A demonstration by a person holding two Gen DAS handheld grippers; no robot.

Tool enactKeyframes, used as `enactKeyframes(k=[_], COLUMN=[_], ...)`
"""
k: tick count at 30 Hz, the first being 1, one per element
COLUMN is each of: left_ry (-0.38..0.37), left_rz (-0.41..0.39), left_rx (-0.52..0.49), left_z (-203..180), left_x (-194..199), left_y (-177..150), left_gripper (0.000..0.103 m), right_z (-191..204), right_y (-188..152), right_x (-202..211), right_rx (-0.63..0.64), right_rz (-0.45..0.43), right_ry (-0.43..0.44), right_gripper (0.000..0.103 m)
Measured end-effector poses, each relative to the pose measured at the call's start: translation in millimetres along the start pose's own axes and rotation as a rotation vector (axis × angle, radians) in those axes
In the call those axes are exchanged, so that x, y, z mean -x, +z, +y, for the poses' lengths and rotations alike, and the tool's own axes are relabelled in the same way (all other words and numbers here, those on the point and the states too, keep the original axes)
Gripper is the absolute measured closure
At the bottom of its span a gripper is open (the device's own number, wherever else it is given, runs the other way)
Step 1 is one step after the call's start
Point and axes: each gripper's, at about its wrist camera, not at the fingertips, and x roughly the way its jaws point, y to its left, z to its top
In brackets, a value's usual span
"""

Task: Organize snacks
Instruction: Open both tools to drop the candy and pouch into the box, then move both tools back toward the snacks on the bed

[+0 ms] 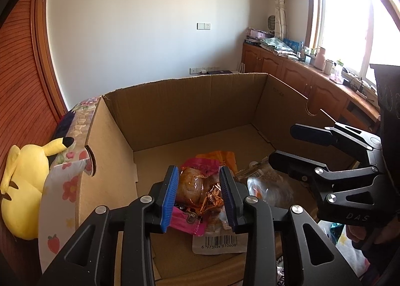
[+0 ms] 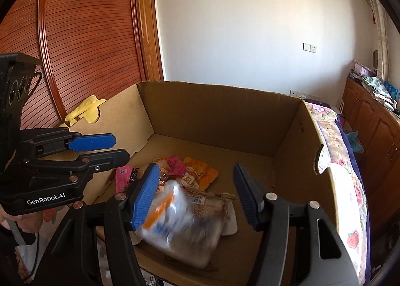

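An open cardboard box (image 1: 190,108) holds several snack packets. In the left wrist view my left gripper (image 1: 198,196) hangs over the box with its blue pads apart around a pink and clear snack packet (image 1: 192,186) and does not clamp it. An orange packet (image 1: 225,158) lies behind. My right gripper (image 2: 197,198) is wide open above the box. A clear white and orange packet (image 2: 180,221) shows blurred below it, apart from the right pad. The right gripper also shows in the left wrist view (image 1: 285,146), and the left gripper shows in the right wrist view (image 2: 105,151).
The box (image 2: 220,115) rests on a floral bedspread (image 2: 345,161). A yellow plush toy (image 1: 27,186) lies left of the box against a wooden slatted door (image 2: 82,35). Wooden cabinets (image 1: 300,78) with clutter run under the window at right.
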Motion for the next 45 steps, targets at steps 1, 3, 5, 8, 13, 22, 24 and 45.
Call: enactKeyframes(k=[1,3,5,8,13,22,24,45], left_ry=[0.001,0.0,-0.002,-0.005,0.002,-0.015,-0.021,-0.056], left_rz=[-0.001,-0.002,-0.004,-0.012,-0.039,-0.073,-0.078,0.05], left_rx=[-0.001,-0.001,-0.001,-0.003,-0.018,-0.033,-0.034,-0.024], left_z=[-1,-1,-1,-1,-6,-15,-15,-1], left_x=[1,2,4,11,25,49,54,55], left_y=[0,-1,-2,-2,-3,-13,-16,-89], left_gripper=[0.067,0.067,0.067,0.067,0.067,0.067,0.066,0.065], right_z=[0,-1,0,2,6,10,10,38], right_y=[0,-1,-2,-4,-9,-24,-30,-95], right_x=[1,5,12,25,52,83,87,51], right_rx=[-0.001,-0.005,-0.008,-0.003,0.01,0.01,0.001,-0.007], right_rz=[-0.002,-0.01,-0.02,-0.037,-0.065,-0.074,-0.068,0.127], right_ry=[0.0,-0.001,-0.001,-0.004,-0.008,-0.024,-0.017,0.065], right_gripper=[0.041,0.041,0.041,0.041,0.041,0.041,0.041,0.04])
